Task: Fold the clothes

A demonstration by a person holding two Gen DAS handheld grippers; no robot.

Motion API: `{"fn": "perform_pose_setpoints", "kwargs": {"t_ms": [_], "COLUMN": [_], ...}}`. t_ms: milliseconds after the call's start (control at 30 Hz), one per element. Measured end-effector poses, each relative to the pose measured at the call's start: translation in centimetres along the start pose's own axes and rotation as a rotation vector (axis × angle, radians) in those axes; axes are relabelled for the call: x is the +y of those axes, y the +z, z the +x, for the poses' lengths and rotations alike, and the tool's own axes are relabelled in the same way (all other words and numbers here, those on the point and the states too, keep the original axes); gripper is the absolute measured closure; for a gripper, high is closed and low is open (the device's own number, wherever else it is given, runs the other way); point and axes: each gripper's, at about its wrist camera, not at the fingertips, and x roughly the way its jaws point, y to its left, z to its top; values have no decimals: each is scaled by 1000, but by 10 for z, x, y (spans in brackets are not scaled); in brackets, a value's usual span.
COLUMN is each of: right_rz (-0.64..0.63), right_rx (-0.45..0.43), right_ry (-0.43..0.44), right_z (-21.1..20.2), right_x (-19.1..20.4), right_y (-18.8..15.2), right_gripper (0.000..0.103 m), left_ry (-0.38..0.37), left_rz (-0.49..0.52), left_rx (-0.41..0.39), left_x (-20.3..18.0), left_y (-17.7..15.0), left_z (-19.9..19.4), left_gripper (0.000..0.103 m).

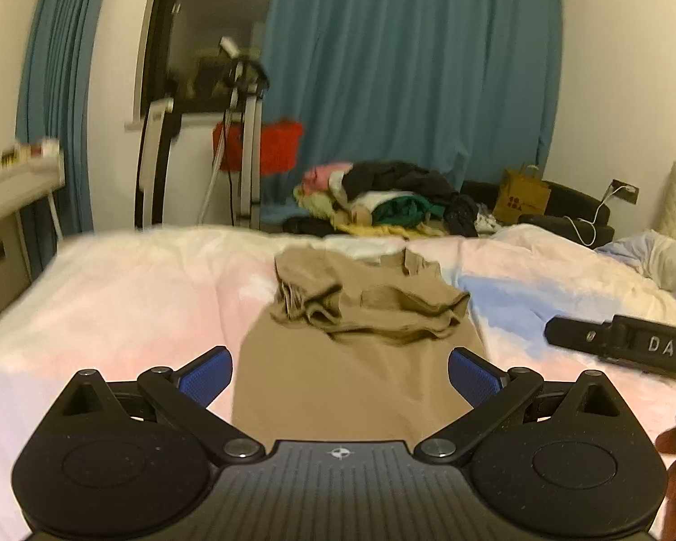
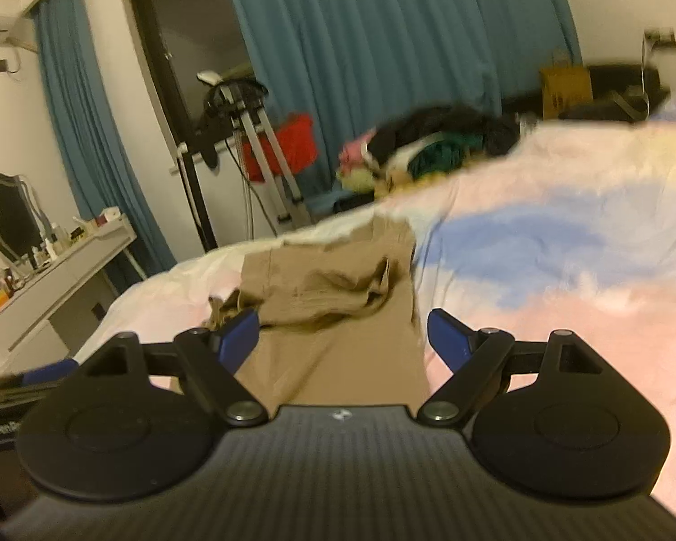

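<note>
A tan garment (image 1: 356,342) lies on the pastel bedspread (image 1: 126,297), its far end folded back in a rumpled layer over the flat near part. My left gripper (image 1: 340,378) is open and empty, hovering over the garment's near end. My right gripper (image 2: 343,338) is open and empty over the same garment (image 2: 333,297), seen from the right side. The right gripper's black body (image 1: 626,345) shows at the right edge of the left wrist view.
A pile of mixed clothes (image 1: 383,198) lies beyond the bed's far edge. Blue curtains (image 1: 405,67) hang behind it. A white desk (image 2: 54,279) with small items stands at the left. A brown paper bag (image 1: 520,189) and a charger cable (image 1: 586,225) are at the far right.
</note>
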Motion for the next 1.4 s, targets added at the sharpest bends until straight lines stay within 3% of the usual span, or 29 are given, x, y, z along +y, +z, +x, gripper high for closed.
{"fn": "perform_pose_setpoints", "kwargs": {"t_ms": [167,333,433,467,567,700,867,900,967,1067,1167,1267,1400], "right_rz": [279,612,764,798,860,920,992,1002,1008,1013,1020,1006,1007], "right_rx": [216,380,459,473,457,366,266,266,281,269,231,189,157], "right_ry": [77,183,214,219,199,125,98,100,111,172,257,322,337], "right_z": [23,40,55,60,78,84,81,83,87,84,73,61,55], "right_x": [-27,-49,-55,-55,-55,-63,-78,-81,-84,-82,-78,-78,-88], "right_y": [-11,-44,-65,-70,-79,-82,-89,-90,-91,-83,-71,-59,-52], "right_gripper": [20,18,19,24,31,54,58,74,89,92,93,95,96], "left_ry": [-34,-89,-154,-183,-309,-459,-504,-521,-591,-639,-611,-596,-531], "left_rz": [-84,-156,-245,-284,-415,-577,-625,-649,-684,-669,-669,-750,-841], "left_rx": [63,115,173,199,302,446,521,540,571,594,610,584,467], "left_x": [9,12,20,23,34,46,46,45,41,28,22,33,60], "left_y": [-3,-3,-5,-6,-15,-32,-48,-50,-55,-58,-63,-67,-68], "left_z": [7,11,18,22,42,73,102,107,116,124,134,144,138], "left_gripper": [0,0,0,0,0,0,0,0,0,0,0,1,7]}}
